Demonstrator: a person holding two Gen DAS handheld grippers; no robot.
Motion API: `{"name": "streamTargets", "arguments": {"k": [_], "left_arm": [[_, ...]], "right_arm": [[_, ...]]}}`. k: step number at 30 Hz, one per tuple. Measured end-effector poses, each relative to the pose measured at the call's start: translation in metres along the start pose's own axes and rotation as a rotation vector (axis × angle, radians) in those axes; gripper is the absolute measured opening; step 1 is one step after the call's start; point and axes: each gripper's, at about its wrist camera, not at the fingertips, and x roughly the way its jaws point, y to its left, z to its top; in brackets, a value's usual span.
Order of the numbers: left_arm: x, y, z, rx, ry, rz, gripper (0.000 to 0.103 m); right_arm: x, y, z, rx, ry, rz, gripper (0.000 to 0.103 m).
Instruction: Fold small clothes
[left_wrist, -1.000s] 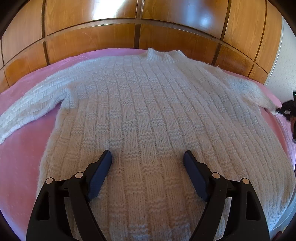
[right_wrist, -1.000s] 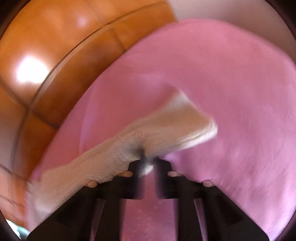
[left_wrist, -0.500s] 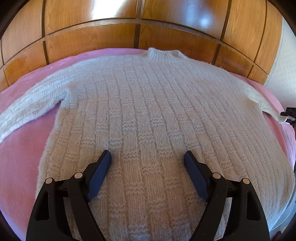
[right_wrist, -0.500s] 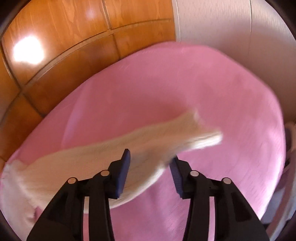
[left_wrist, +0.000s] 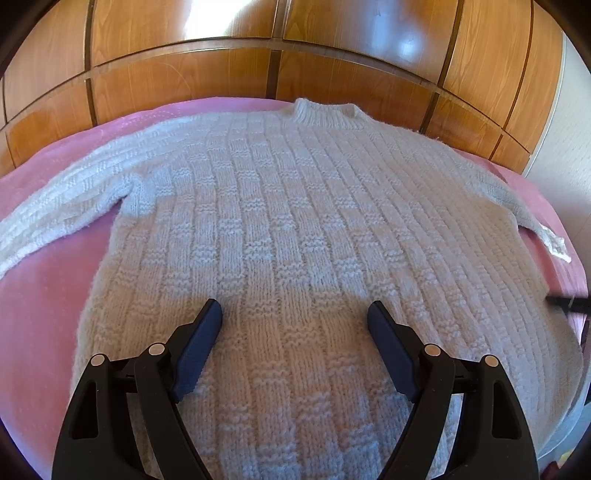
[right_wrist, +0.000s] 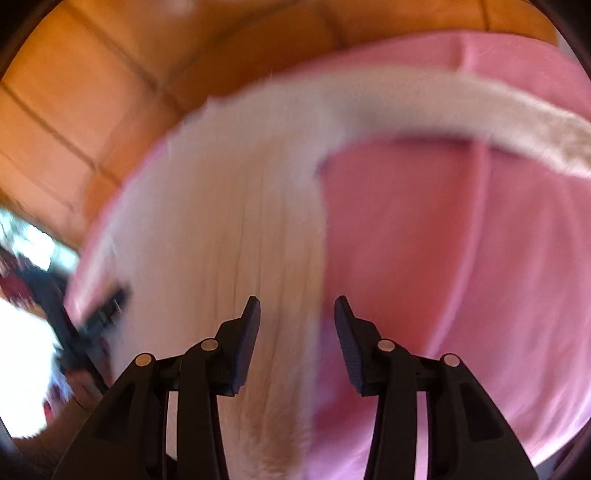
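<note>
One white knit sweater (left_wrist: 295, 229) lies flat on the pink bed (left_wrist: 40, 302), collar toward the wooden headboard (left_wrist: 184, 77), body spread wide and both sleeves stretched out sideways. The left tool (left_wrist: 295, 317) hangs over the lower middle of the sweater, its two pads wide apart and holding nothing; whether they touch the knit cannot be told. The left sleeve (left_wrist: 62, 206) runs off toward the edge of that view, lying on bare pink cover. The right sleeve (left_wrist: 532, 218) ends in a cuff near the bed's right side, beyond which a pale wall (left_wrist: 569, 155) stands.

From the right wrist view (heavily blurred), the right tool (right_wrist: 297, 317) sits above the sweater's (right_wrist: 229, 206) right side edge, its pads apart and gripping nothing. The edge of the body runs down between the pads, with knit to the left and pink bed (right_wrist: 424, 258) to the right. The sleeve (right_wrist: 480, 114) arcs away across the cover above it. Bare bed shows to the right of the sweater and beside the left sleeve; the headboard (right_wrist: 74, 92) closes off the far side.
</note>
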Motion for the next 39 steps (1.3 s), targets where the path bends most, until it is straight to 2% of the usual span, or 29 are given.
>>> {"name": "streamTargets", "arguments": {"k": [1,4,6,8,9,11,12,13,14,17,19,21,24,26,30,32,35,36,37,39], "left_arm": [[0.0,0.001,0.001,-0.004,0.004,-0.006,0.08],[-0.009,0.002,0.001,0.002,0.018,-0.015,0.08],[-0.012,0.004,-0.002,0.01,0.018,-0.013,0.08],[-0.012,0.002,-0.005,0.038,0.023,0.001,0.08],[-0.011,0.001,-0.005,0.041,0.023,0.007,0.081],[-0.009,-0.001,-0.005,0.043,0.027,0.016,0.084],[-0.008,-0.002,-0.005,0.044,0.024,0.018,0.085],[-0.007,-0.002,-0.006,0.045,0.02,0.02,0.086],[-0.007,-0.002,-0.006,0.044,0.015,0.018,0.086],[-0.006,-0.002,-0.006,0.033,0.012,0.005,0.088],[-0.006,-0.002,-0.006,0.033,0.012,0.005,0.089],[-0.005,-0.002,-0.006,0.034,0.012,0.008,0.089],[-0.005,-0.002,-0.006,0.036,0.011,0.007,0.091],[-0.005,-0.002,-0.006,0.036,0.01,0.01,0.092],[-0.005,-0.003,-0.007,0.036,0.007,0.009,0.092],[-0.005,-0.002,-0.007,0.035,0.006,0.008,0.092],[-0.004,-0.002,-0.007,0.034,0.006,0.005,0.093],[-0.004,-0.001,-0.007,0.034,0.006,0.003,0.093],[-0.003,-0.001,-0.006,0.034,0.006,0.002,0.093],[-0.002,-0.001,-0.006,0.033,0.006,0.001,0.094]], "right_arm": [[-0.004,0.007,-0.007,-0.031,-0.004,-0.003,0.007],[-0.033,0.016,-0.02,-0.065,-0.057,-0.003,0.005],[-0.046,0.012,-0.028,-0.062,-0.096,-0.037,0.005],[-0.031,-0.005,-0.035,-0.036,-0.044,-0.105,0.005],[-0.016,-0.011,-0.037,-0.021,-0.023,-0.101,0.005],[-0.021,-0.021,-0.034,0.013,-0.048,-0.04,0.008],[-0.025,-0.027,-0.031,0.042,-0.063,-0.012,0.024],[-0.032,-0.036,-0.026,0.076,-0.092,0.007,0.049],[-0.038,-0.044,-0.022,0.1,-0.13,0.003,0.053],[-0.05,-0.08,-0.002,0.235,-0.22,-0.011,0.053],[-0.057,-0.106,0.022,0.318,-0.263,-0.078,0.047],[-0.062,-0.106,0.055,0.276,-0.305,-0.117,0.043],[-0.068,-0.103,0.108,0.195,-0.332,-0.13,0.041],[-0.06,-0.098,0.144,0.122,-0.31,-0.159,0.041],[-0.016,-0.091,0.208,-0.016,-0.21,-0.31,0.041],[0.001,-0.094,0.223,-0.044,-0.161,-0.359,0.041],[0.038,-0.105,0.242,-0.075,-0.058,-0.373,0.055],[0.048,-0.106,0.244,-0.095,-0.034,-0.391,0.062],[0.059,-0.109,0.244,-0.11,0.004,-0.394,0.072],[0.075,-0.114,0.237,-0.131,0.073,-0.371,0.077]]}}
